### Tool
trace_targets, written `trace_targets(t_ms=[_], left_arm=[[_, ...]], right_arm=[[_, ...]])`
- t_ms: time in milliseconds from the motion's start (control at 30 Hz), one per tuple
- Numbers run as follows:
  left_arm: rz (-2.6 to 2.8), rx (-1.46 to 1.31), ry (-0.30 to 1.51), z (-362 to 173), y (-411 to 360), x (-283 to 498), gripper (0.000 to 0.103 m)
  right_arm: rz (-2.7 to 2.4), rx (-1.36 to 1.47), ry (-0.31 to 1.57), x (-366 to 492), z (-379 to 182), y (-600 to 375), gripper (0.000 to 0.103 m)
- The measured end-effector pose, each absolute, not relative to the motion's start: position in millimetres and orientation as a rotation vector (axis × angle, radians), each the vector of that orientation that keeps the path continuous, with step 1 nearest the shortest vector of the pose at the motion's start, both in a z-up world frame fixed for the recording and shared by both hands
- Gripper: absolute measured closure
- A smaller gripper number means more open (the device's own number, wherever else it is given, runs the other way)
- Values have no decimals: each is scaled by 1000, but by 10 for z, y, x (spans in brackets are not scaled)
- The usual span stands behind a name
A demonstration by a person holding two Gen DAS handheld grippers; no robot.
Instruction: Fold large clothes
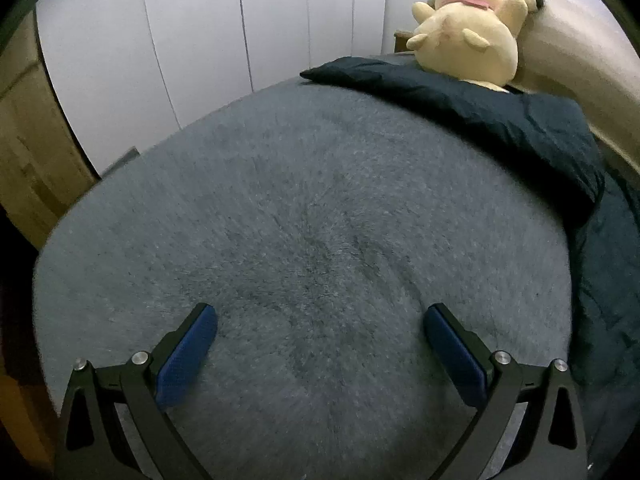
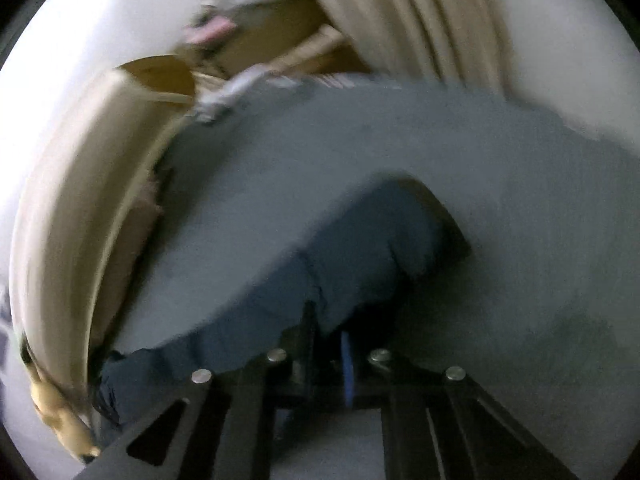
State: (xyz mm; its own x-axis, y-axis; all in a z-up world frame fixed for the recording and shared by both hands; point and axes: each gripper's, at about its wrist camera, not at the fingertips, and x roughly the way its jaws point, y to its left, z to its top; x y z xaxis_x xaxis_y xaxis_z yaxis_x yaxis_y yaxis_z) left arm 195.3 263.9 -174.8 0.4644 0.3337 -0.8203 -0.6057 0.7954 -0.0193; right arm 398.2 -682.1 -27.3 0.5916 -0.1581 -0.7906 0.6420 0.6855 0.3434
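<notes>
A grey fleece blanket is spread across the whole bed and fills most of both views. Along its far right side, in the left wrist view, a dark navy garment is laid as a long band, its long axis running from the upper middle down the right edge, where it is cut off by the frame. A yellow plush toy is rested on the far end of that band, against a pale headboard.

The left gripper is held above bare blanket with its blue pads spread wide apart and nothing between them; the garment lies ahead and to its right, well apart. The right gripper is the nearer one: its fingers are drawn nearly together, and a fold of the navy garment appears to be pinched there, the cloth rising forward from the tips and draping off to the left.

The right wrist view is heavily smeared by motion, so the exact pinch point cannot be confirmed, and only one blue pad is made out. The garment's full outline, sleeves or legs, is not shown in either view. The next fold is judged to depend on the left gripper being carried rightward to the band's free edge.
</notes>
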Motion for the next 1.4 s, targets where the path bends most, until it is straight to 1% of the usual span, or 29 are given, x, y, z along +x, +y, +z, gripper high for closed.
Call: trace_targets(t_ms=[67, 133, 233, 333, 400, 467, 567, 700, 833, 900, 933, 1000, 1033, 1067, 1167, 1300, 1333, 1367, 1400], left_arm=[[584, -344, 903, -1769, 2740, 1932, 0], [586, -338, 887, -1762, 2738, 1862, 0], [581, -343, 872, -1748, 2705, 1770, 0], [571, -356, 852, -1753, 2717, 1678, 0], [566, -362, 843, -1741, 2685, 1590, 0], [562, -367, 836, -1736, 2688, 1502, 0], [558, -370, 826, -1730, 2705, 1404, 0], [554, -376, 819, -1724, 2696, 1295, 0], [555, -374, 819, -1717, 2693, 1277, 0], [555, -375, 818, -1710, 2688, 1252, 0], [555, -376, 818, -1705, 2686, 1269, 0], [556, -374, 819, -1701, 2676, 1258, 0], [558, -373, 821, -1693, 2673, 1338, 0], [559, -372, 822, -1689, 2671, 1332, 0], [561, -370, 825, -1679, 2649, 1406, 0], [562, -363, 845, -1654, 2628, 1514, 0], [558, -364, 854, -1641, 2631, 1564, 0], [550, -364, 872, -1618, 2637, 1585, 0], [543, -360, 898, -1587, 2639, 1619, 0]], right_arm=[[-456, 585, 768, 4157, 93, -6540, 93], [-376, 489, 720, 4336, 514, -6073, 93], [-230, 362, 676, 4557, 979, -5241, 93], [-81, 277, 652, 4611, 1241, -4392, 93], [1, 228, 655, 4629, 1276, -3852, 93], [71, 194, 677, 4630, 1201, -3343, 93], [121, 155, 741, 4679, 856, -2732, 93], [147, 76, 878, 4721, 151, -2081, 93], [151, 19, 1019, 4787, -450, -1766, 92], [143, -23, 1067, 4779, -653, -1738, 88], [129, -65, 1081, 4790, -737, -1671, 79], [116, -114, 1096, 4737, -703, -1714, 44], [97, -152, 1116, 4752, -743, -1675, 15], [96, -170, 1128, 4754, -760, -1660, 7], [148, -163, 1114, 4721, -649, -1647, 7], [219, -87, 1029, 4447, -282, -1808, 7], [235, -52, 996, 4330, -189, -1899, 6], [247, -21, 975, 4266, -111, -1995, 1], [260, 14, 962, 4178, -44, -2139, 0]])
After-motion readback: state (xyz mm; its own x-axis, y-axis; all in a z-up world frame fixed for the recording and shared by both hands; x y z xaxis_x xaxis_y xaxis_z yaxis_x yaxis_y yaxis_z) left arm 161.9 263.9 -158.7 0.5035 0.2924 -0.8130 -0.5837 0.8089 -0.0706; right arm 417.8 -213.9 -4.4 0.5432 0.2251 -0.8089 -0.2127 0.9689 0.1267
